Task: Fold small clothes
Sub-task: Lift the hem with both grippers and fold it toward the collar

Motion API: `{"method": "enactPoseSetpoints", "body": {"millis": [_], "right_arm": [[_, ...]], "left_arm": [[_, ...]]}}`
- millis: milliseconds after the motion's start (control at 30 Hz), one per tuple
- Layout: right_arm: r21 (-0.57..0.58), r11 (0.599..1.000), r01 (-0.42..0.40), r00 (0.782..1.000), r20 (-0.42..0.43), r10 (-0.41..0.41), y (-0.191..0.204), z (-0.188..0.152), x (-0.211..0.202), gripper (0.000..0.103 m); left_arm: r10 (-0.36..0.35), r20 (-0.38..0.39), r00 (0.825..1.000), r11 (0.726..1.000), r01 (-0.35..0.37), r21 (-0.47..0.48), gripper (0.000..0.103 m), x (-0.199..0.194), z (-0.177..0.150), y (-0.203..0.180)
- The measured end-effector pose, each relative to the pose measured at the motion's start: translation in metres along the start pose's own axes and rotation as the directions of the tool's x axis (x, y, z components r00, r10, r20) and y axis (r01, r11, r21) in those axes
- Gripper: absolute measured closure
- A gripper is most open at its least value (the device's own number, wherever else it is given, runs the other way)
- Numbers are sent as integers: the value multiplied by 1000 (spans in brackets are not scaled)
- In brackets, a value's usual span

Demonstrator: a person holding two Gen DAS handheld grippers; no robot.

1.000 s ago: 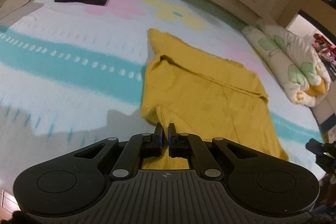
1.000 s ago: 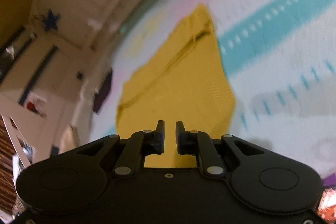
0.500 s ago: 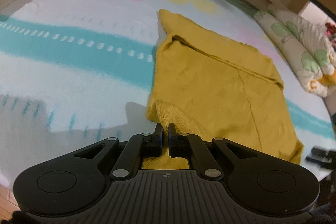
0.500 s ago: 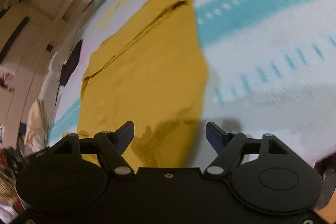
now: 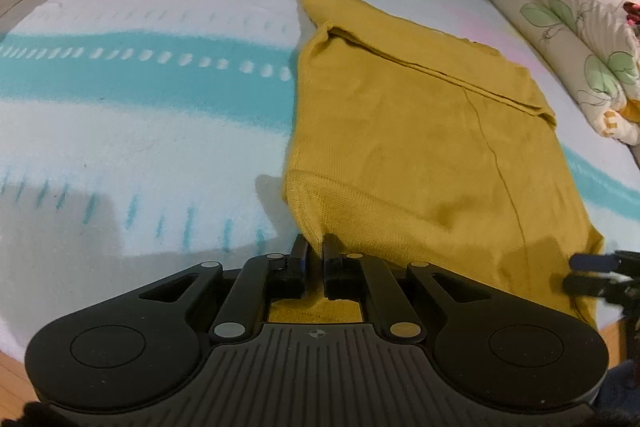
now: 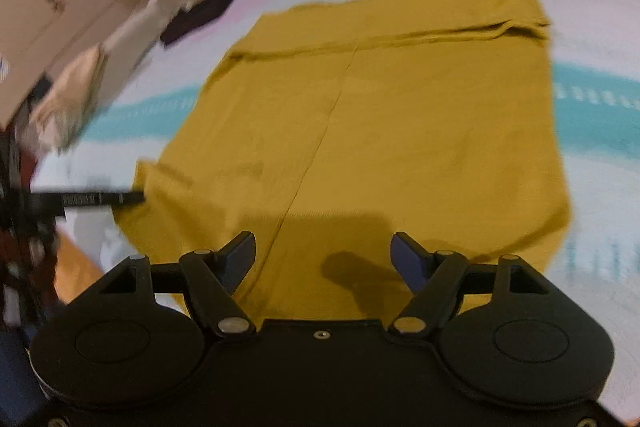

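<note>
Yellow knit top (image 5: 420,147) flat, part-folded

Left wrist: near, down over cloth (image 5: 420,147) corner | Right wrist: near, down over cloth (image 6: 380,127) edge | Shared: cloth, bed (image 5: 140,131)

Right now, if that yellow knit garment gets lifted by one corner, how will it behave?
Probably floppy: the yellow garment drapes from the shut left hand-held gripper in a soft ridge. Likely light, since a corner pinch lifts it. It may drag on the fuzzy blanket.
</note>
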State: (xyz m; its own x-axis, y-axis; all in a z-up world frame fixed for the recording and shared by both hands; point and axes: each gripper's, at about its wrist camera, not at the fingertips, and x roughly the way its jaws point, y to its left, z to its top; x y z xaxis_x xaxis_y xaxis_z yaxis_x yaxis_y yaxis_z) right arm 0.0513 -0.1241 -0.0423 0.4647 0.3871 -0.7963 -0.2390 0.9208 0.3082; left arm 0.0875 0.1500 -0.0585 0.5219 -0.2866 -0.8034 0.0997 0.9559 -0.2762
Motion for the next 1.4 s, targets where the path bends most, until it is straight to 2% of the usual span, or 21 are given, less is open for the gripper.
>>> {"method": "enactPoseSetpoints", "body": {"millis": [100,200,300,367,467,500,533,633,733,867,900,967,1033,1100,1200,1300,1400], "right_arm": [[-61,991,116,989,-81,-121,1,-10,-6,26],[-77,964,254,957,-128,-262,-13,-23,-27,26],[-12,930,367,921,-136,-365,-38,-36,-49,26],[76,926,371,926,-107,-362,-52,-39,-61,26],[179,944,278,960,-56,-273,-60,-40,-70,25],[200,945,258,966,-55,-252,-61,-40,-70,23],[217,944,247,969,-62,-239,-62,-41,-68,20],[243,937,249,968,-100,-232,-70,-41,-59,20],[334,927,172,983,-118,-140,-82,-47,-52,20],[396,912,107,993,-89,-78,-87,-54,-51,18],[410,908,83,996,-75,-57,-89,-54,-51,19],[439,898,36,999,-50,-15,-91,-55,-50,36],[470,883,-6,999,-35,25,-94,-57,-49,86],[464,885,-40,999,4,43,-91,-55,-53,89],[445,889,-105,992,114,60,-87,-48,-68,89],[491,844,-216,963,248,102,-94,-41,-81,89],[524,804,-280,934,341,103,-104,-28,-89,89]], "left_arm": [[-19,-5,1000,999,19,-33,94,0,1,4],[-32,-8,999,997,31,-68,93,1,3,6],[-37,-9,999,996,36,-86,89,3,6,5],[-46,-7,999,995,45,-90,82,4,6,3],[-38,-7,999,997,37,-64,82,5,6,-2],[-39,-7,999,998,38,-57,82,5,5,-2],[-43,-8,999,998,43,-56,82,4,5,-1],[-71,-13,997,995,70,-70,82,2,1,5],[-94,-20,995,993,93,-77,81,2,0,9],[-116,-29,993,990,113,-86,81,4,2,9],[-120,-26,992,990,117,-83,85,4,3,9],[-144,-21,989,987,142,-76,99,4,2,7],[-147,-4,989,987,147,-61,99,0,0,4],[-154,36,987,987,156,-48,99,-8,1,2],[-198,106,975,971,210,-116,99,-20,7,8],[-230,139,963,947,254,-198,99,-25,19,15],[-235,162,958,943,265,-200,99,-29,33,10]]}}
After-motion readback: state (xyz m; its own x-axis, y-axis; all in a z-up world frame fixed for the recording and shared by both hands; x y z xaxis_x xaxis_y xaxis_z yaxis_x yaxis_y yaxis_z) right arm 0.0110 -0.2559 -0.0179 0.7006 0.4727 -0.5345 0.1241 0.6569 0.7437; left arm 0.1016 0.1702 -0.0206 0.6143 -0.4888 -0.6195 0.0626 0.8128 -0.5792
